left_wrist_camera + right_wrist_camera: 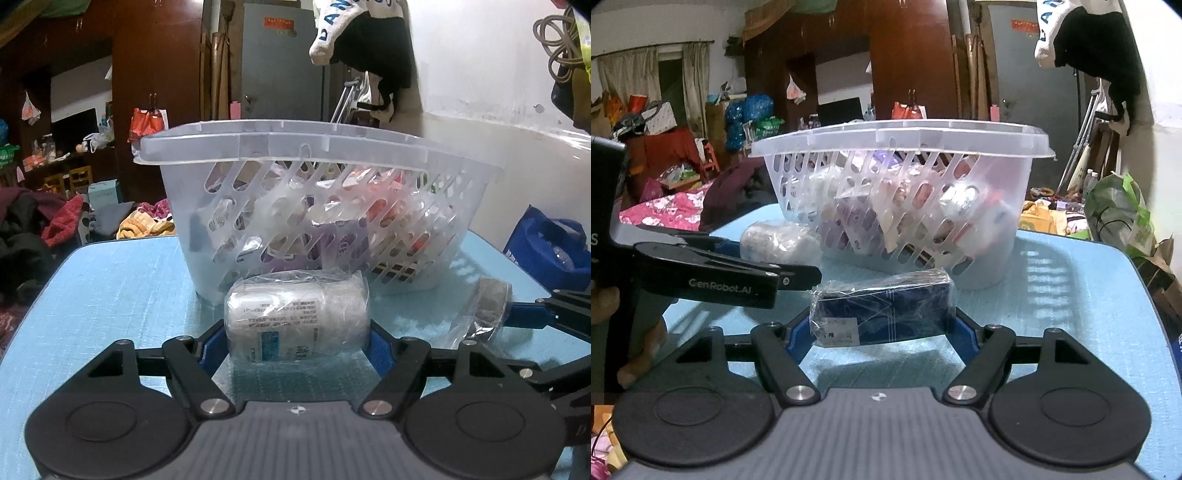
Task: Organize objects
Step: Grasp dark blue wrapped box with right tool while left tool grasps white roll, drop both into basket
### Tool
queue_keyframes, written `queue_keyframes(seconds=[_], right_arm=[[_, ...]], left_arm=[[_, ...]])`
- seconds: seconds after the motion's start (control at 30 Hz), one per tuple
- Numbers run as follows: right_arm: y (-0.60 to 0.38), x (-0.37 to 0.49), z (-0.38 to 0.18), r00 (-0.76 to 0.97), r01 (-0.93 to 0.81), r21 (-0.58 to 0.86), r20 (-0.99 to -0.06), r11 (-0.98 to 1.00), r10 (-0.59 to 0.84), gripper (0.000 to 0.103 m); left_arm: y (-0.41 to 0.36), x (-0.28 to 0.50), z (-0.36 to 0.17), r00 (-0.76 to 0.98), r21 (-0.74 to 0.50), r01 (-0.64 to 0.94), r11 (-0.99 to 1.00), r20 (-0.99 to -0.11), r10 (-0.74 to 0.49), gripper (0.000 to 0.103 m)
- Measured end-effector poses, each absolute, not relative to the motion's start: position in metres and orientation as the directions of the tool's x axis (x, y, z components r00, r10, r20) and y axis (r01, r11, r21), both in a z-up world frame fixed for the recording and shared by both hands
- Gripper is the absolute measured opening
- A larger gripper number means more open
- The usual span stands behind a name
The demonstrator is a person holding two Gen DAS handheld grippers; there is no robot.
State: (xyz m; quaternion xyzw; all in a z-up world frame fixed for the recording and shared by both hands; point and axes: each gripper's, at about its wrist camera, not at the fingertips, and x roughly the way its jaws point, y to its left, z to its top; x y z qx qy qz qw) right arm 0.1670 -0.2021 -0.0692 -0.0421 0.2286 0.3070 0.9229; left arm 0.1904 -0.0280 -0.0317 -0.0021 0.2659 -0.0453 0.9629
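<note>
While both tools tilt slightly down over the blue surface (110,295), I see the clear slotted basket (314,206) ahead, its wrapped contents too blurred to name. My left hand-held gripper (297,339) clamps a plastic-wrapped white bottle (295,317) lying on its side. My right hand-held gripper (882,328) pinches a film-wrapped dark blue box (882,310), just before the basket.
</note>
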Motion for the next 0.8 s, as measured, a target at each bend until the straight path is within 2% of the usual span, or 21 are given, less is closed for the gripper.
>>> queue_keyframes(seconds=[0.3, 0.43, 0.53, 0.63, 0.7, 0.8], right_arm=[[-0.214, 0.161, -0.066, 0.742, -0.564, 0.101, -0.373, 0.819, 0.557, 0.077], [-0.226, 0.146, -0.059, 0.801, -0.532, 0.113, -0.254, 0.839, 0.542, 0.076], [-0.233, 0.144, -0.034, 0.793, -0.561, 0.151, -0.187, 0.814, 0.580, 0.076], [-0.223, 0.158, 0.011, 0.818, -0.550, 0.100, -0.136, 0.829, 0.559, 0.076], [-0.211, 0.181, 0.044, 0.813, -0.561, 0.078, -0.140, 0.824, 0.566, 0.077], [-0.189, 0.219, 0.075, 0.826, -0.546, 0.008, -0.161, 0.838, 0.540, 0.077]], left_arm=[[-0.025, 0.164, -0.024, 0.912, -0.051, 0.092, 0.994, -0.396, -0.105, 0.078], [-0.020, 0.152, -0.011, 0.925, -0.097, 0.115, 0.989, -0.353, -0.143, 0.078], [-0.012, 0.148, 0.021, 0.949, -0.108, 0.119, 0.987, -0.281, -0.145, 0.078], [-0.013, 0.167, 0.064, 0.963, -0.066, 0.116, 0.991, -0.236, -0.128, 0.078], [-0.011, 0.189, 0.089, 0.963, -0.081, 0.120, 0.989, -0.231, -0.136, 0.078], [-0.010, 0.230, 0.110, 0.966, -0.053, 0.062, 0.997, -0.246, -0.073, 0.078]])
